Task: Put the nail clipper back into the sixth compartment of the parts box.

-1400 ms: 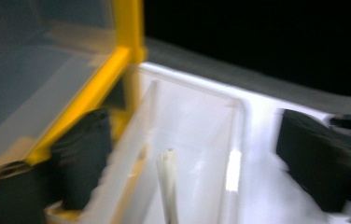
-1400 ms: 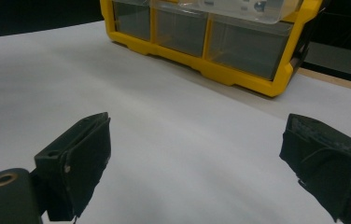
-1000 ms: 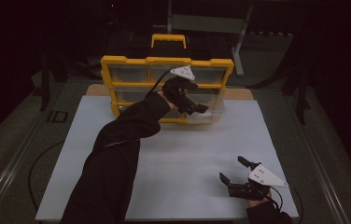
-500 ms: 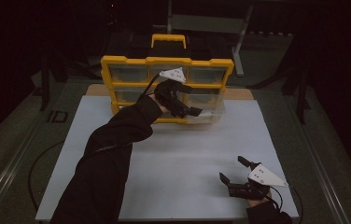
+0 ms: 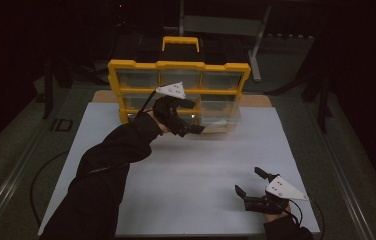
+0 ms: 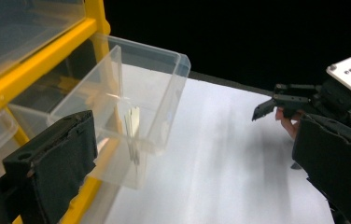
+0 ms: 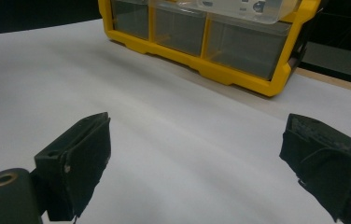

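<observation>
A yellow drawer cabinet with clear drawers stands at the back of the white mat. One clear drawer on its lower right sticks out toward me. My left gripper is open just in front of that drawer, and the drawer lies by its left jaw without being clamped. Far off at the near right of the mat, my right gripper is open with nothing between its jaws. It faces the cabinet, and the left gripper view also catches the right gripper.
The white mat covers most of the table, with bare mat between the two grippers. A black case with a yellow handle stands behind the cabinet. A cable loops off the mat's left side.
My left gripper has drawn back a little toward me and to the left, in front of the pulled-out drawer. The right gripper has stayed still.
</observation>
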A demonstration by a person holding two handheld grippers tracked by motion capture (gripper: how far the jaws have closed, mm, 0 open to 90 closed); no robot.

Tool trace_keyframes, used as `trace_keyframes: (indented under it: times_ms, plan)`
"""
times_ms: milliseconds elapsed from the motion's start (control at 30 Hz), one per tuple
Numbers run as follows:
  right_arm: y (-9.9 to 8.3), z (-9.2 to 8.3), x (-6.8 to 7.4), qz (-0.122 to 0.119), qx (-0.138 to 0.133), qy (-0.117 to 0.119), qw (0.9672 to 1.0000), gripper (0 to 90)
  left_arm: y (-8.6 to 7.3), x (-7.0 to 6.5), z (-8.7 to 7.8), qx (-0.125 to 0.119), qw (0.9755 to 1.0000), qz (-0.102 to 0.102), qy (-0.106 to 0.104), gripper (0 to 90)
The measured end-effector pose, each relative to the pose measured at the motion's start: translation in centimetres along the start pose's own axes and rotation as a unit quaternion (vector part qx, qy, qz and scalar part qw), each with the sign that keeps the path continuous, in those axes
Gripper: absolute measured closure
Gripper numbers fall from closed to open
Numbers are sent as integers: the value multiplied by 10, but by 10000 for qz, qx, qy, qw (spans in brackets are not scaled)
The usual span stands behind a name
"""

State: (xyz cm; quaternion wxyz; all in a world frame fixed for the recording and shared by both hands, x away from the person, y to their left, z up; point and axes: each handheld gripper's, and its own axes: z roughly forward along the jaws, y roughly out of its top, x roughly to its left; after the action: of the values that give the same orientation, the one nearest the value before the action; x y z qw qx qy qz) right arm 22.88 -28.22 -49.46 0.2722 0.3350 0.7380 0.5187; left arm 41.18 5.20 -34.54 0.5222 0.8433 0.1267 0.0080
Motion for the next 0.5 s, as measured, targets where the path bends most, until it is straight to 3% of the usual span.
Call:
trace_keyframes:
  times_ms: [500]
  plan:
    - [0,1,0,15,6,16,10000,86,-40,-14,-23,-17,10000,-73,-60,8]
